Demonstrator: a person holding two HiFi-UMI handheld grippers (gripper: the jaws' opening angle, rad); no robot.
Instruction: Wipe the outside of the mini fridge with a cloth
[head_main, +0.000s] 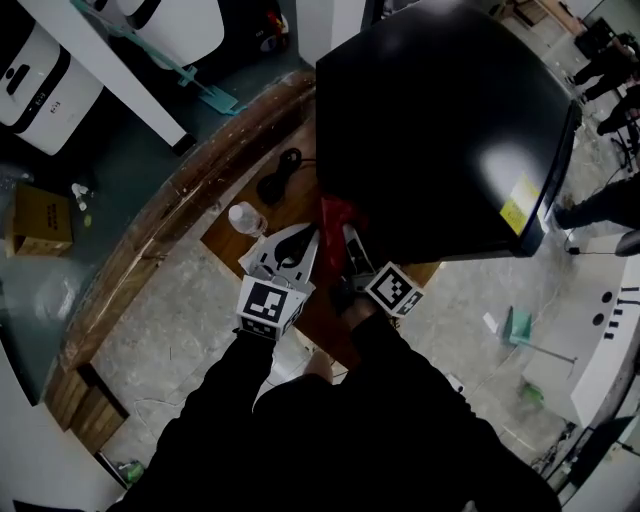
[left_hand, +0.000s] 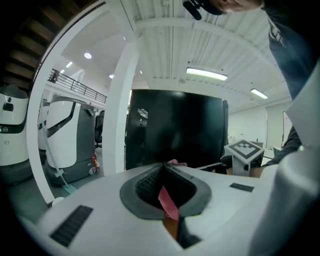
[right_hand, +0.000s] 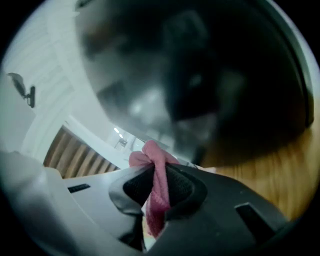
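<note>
Head view: the black mini fridge stands on a wooden table. The red cloth is bunched at the fridge's near side wall, low down by the tabletop. The left gripper and the right gripper reach it side by side from below, each carrying its marker cube. A clear bottle stands just left of the left gripper, and a black cable lies on the table beyond it. Left gripper view: the left gripper has its jaws drawn together on a thin red fold of the cloth, a little of which shows past the tips. The mini fridge rises dark ahead, and the marker cube of the other gripper shows at right. Right gripper view: the right gripper is clamped on the cloth, which bulges out above the tips. The glossy wall of the mini fridge fills the view close ahead; whether the cloth touches it cannot be told. The table shows at lower right.
</note>
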